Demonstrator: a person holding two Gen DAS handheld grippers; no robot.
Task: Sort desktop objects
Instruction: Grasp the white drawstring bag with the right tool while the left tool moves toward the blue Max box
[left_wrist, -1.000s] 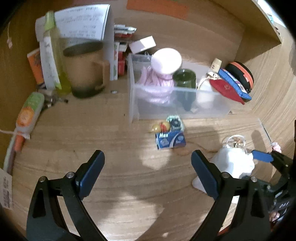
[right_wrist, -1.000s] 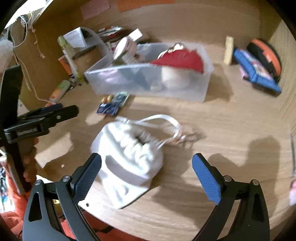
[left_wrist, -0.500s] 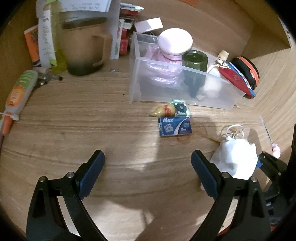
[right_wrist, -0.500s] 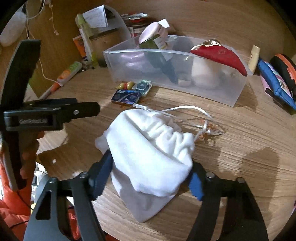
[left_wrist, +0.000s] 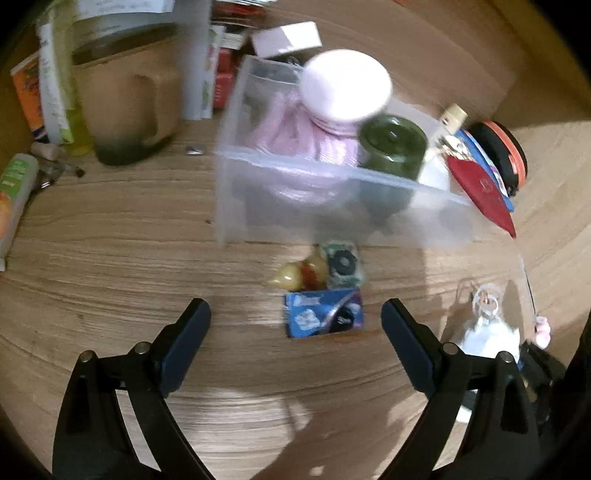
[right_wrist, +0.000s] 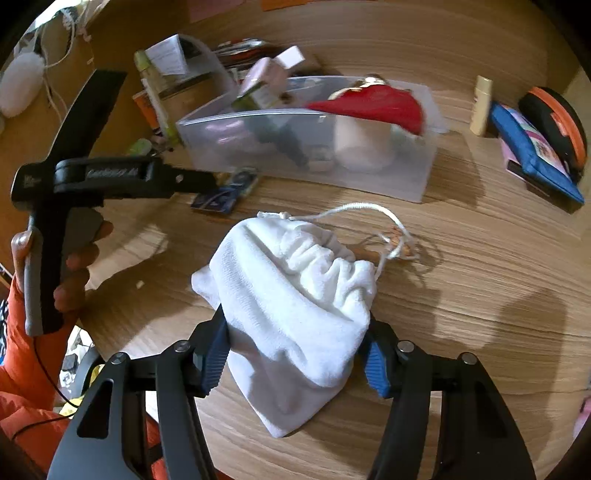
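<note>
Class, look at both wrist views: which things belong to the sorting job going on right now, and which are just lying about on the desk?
In the job:
- white drawstring pouch, between the closing right gripper jaws
- clear plastic bin
- open left gripper above the blue packet

Lying about:
- brown mug
- orange-rimmed black case
- blue pouch

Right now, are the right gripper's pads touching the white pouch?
Touching. The right wrist view shows the right gripper closing on the white pouch, both blue pads pressed into the cloth, no gap.
</note>
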